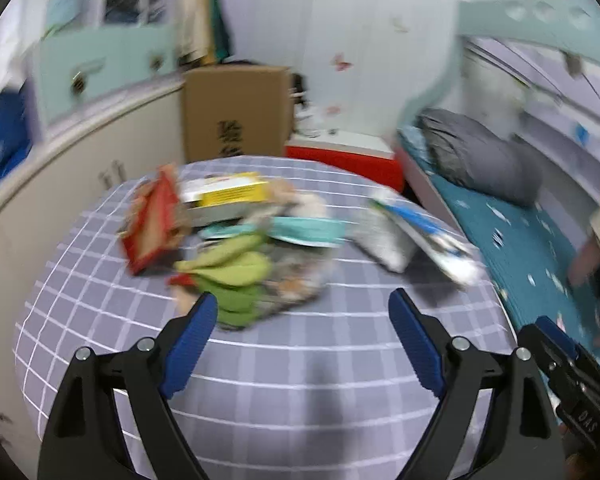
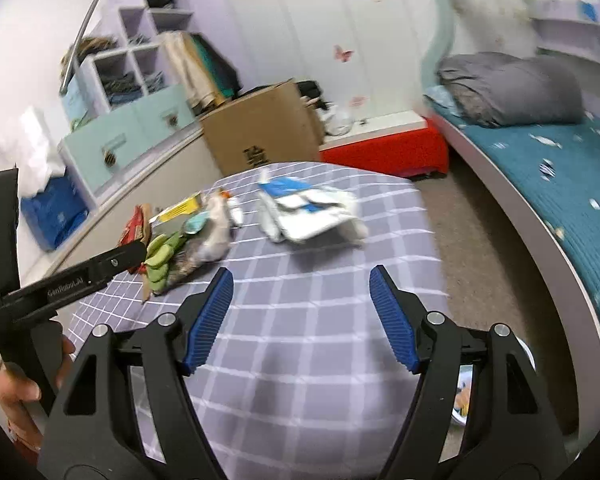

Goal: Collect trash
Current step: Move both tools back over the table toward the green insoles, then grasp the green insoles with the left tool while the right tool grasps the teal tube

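Nearest to us in the left wrist view are the left tongs, both blue pads spread wide with nothing between them, held above the grey checked worktop. We see them tipped downward, aimed toward 12 o'clock at the trash.

Going left to right in that view, the heap starts with a red wrapper at about 10 o'clock from the tongs, its long axis running from 11 to 5 o'clock. Just beside it lies a yellow and white box, long axis roughly 9 to 3 o'clock. Below these sits a green patterned bag, just ahead of the left pad, stretched from 1 to 7 o'clock, and a teal-edged piece touches its upper side. Apart from the heap, at 1 o'clock, lies a white and blue package, long axis from 10 to 4 o'clock. All of it is blurred, so we cannot read any print.

At the far right edge of this view the right tongs show only as a black frame.

In the right wrist view the right tongs are likewise released and empty, tilted down over the worktop, pointing to 12 o'clock at the white and blue package. At 9 o'clock a hand grips the handle of the left tongs, whose black arm reaches toward the green bag.
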